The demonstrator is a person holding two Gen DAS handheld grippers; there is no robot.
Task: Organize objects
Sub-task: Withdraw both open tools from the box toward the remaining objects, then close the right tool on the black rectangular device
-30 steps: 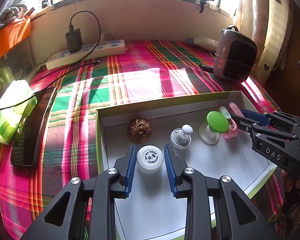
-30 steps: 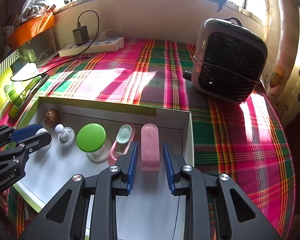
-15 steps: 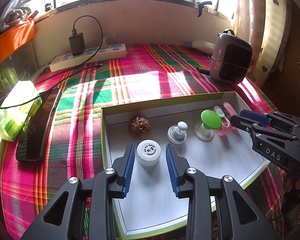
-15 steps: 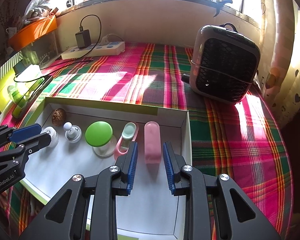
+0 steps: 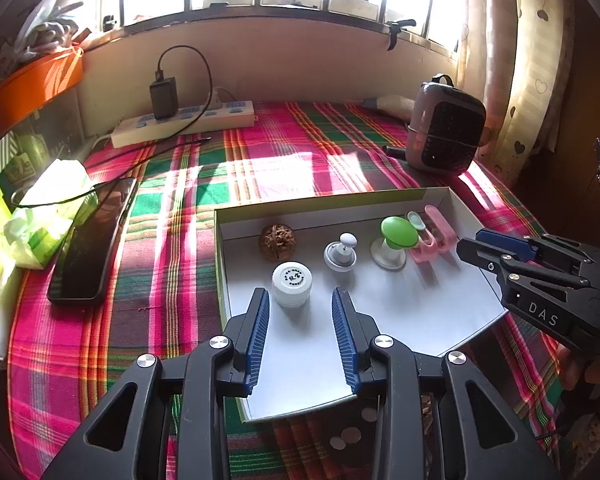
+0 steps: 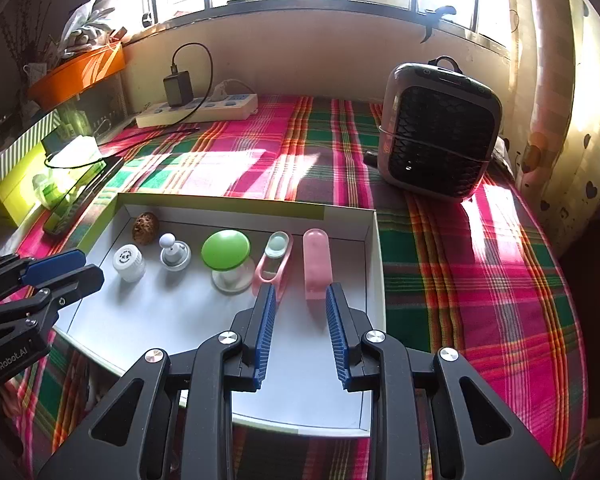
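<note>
Shallow white box with green outer walls sits on the bench, on a pink-green plaid cloth. Along its far wall, seen from the right wrist view, left to right: walnut, small white jar, white knobbed piece, green-capped item on a clear base, pink holder with pale oval insert, pink capsule-shaped case. The jar stands nearer the front than the walnut; none touch the side walls except that the pink case lies near the right wall.

Left hand-held gripper: jaws apart, just been opening; the jar stands just beyond the blue pads, untouched. Right hand-held gripper: jaws narrowly apart, nothing clamped; near end of the pink case lies just ahead of the tips, holder just left of the left pad.

Surroundings: heater stands well right of and behind the box; power strip with black adapter at the back wall; dark phone and crumpled green bag left of the box. Open cloth lies between box and power strip. Front of the box floor is bare. Coins lie on the cloth below the box's near edge.

Writing: "DAS" on the right gripper body, "GenRobot.AI" on the left. Jar lid print unreadable.
</note>
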